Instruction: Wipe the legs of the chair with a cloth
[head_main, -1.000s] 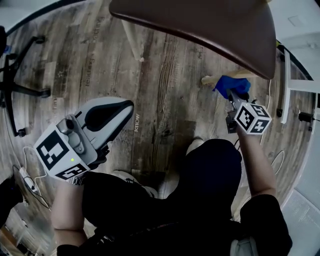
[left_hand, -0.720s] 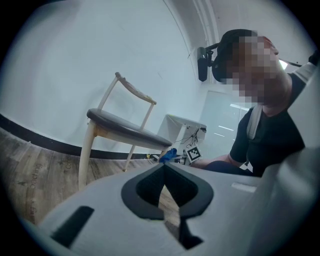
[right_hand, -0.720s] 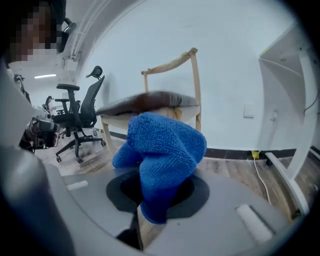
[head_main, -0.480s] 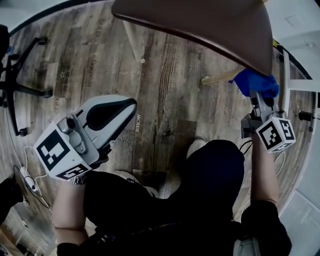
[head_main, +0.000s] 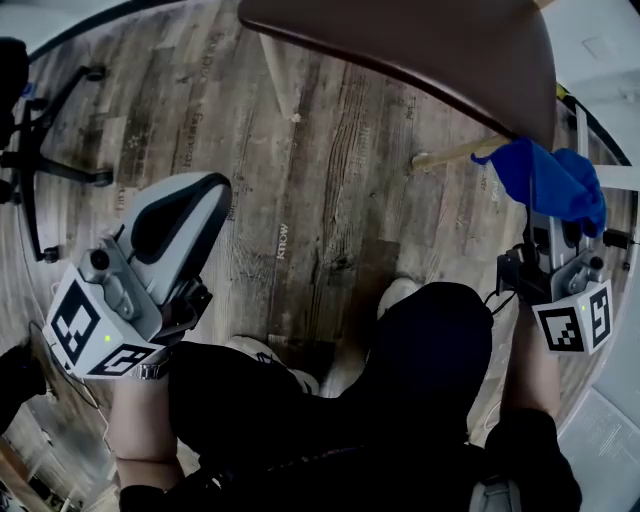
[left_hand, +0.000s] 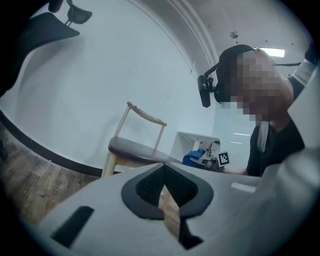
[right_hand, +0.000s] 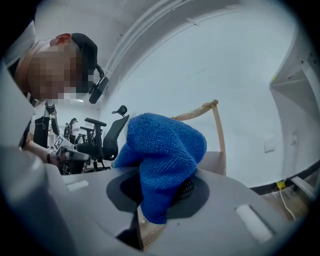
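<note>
The chair's brown seat fills the top of the head view, with a pale wooden leg slanting out from under it and another further left. My right gripper is shut on a blue cloth, which hangs just right of that leg's upper end, off the wood. In the right gripper view the cloth bulges out of the jaws. My left gripper hovers shut and empty over the floor at the left, far from the chair. In the left gripper view the chair stands ahead.
An office chair's black base lies at the far left on the wood floor. A white frame and cables sit at the right edge. The person's dark trousers and a shoe take up the bottom middle.
The right gripper has carried the blue cloth from the chair leg's lower part up along it and to the right, off the leg. The left gripper drifted slightly left and down.
</note>
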